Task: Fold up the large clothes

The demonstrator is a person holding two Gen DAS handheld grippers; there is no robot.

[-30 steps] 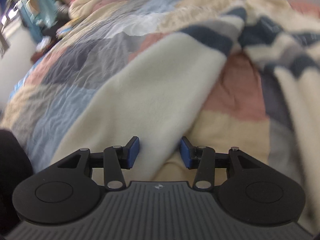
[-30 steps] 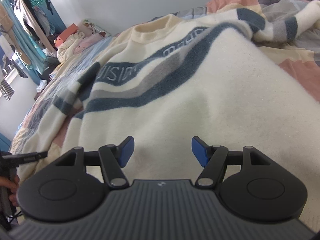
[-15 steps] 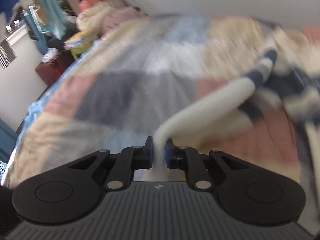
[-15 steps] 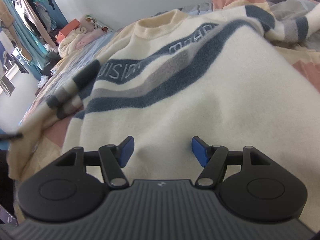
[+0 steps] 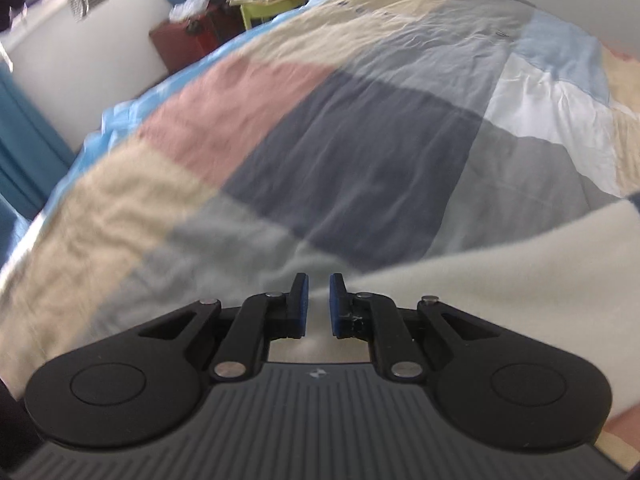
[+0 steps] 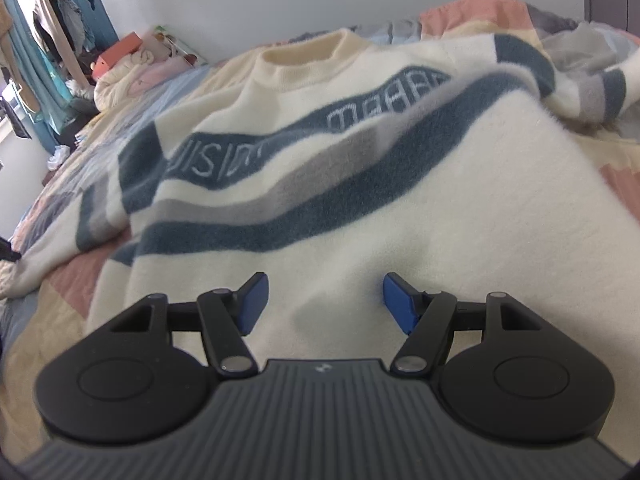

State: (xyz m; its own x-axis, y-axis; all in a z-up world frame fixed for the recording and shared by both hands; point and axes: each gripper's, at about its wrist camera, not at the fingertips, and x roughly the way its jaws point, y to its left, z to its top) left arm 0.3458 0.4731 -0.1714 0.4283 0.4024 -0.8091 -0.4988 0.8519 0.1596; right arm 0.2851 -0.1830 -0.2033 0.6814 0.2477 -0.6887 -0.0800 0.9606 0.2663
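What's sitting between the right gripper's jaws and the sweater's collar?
Only the sweater itself: its cream front with blue and grey stripes runs from the open right gripper up to the collar, seen in the right wrist view.

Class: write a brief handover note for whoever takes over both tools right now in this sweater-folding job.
Left tool: jaws have just been closing, now shut on the sleeve of the cream fleece sweater with blue and grey stripes, stretched over the patchwork quilt.
Right tool: open, above the sweater's lower body, gripping nothing.
Done: sleeve gripped. Left: every fold; the sweater lies spread out, collar at the far end.
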